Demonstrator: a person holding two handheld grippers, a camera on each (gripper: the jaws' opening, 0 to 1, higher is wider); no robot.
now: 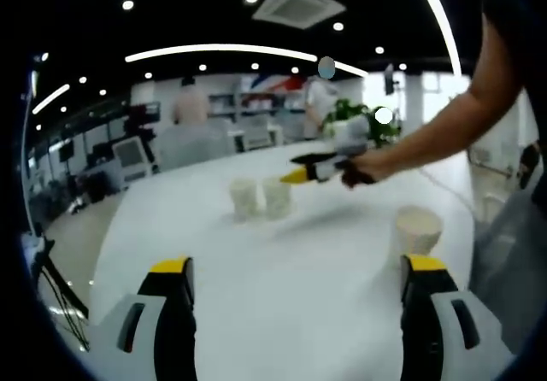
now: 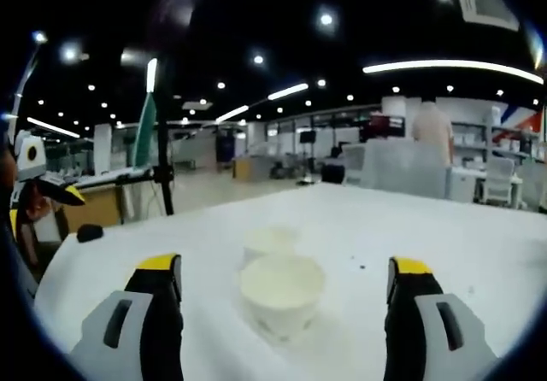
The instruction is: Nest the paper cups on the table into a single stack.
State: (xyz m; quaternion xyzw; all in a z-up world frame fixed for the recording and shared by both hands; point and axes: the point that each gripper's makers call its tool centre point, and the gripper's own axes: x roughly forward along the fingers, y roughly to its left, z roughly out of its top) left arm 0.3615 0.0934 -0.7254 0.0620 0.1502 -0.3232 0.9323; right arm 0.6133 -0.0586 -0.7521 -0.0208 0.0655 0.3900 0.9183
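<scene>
Meanwhile, in the left gripper view the left gripper [image 1: 297, 283] hangs low over the white counter [image 1: 282, 287] with its jaws spread wide and nothing between them. Two paper cups [image 1: 261, 198] stand upright side by side farther along the counter, and a third cup [image 1: 417, 230] stands apart near the right jaw. A person's hand [image 1: 369, 166] holds the right gripper [image 1: 293, 176] above the pair. In the right gripper view its jaws also stand wide and empty, with two cups [image 2: 281, 291] between them on the counter, one just behind the other.
</scene>
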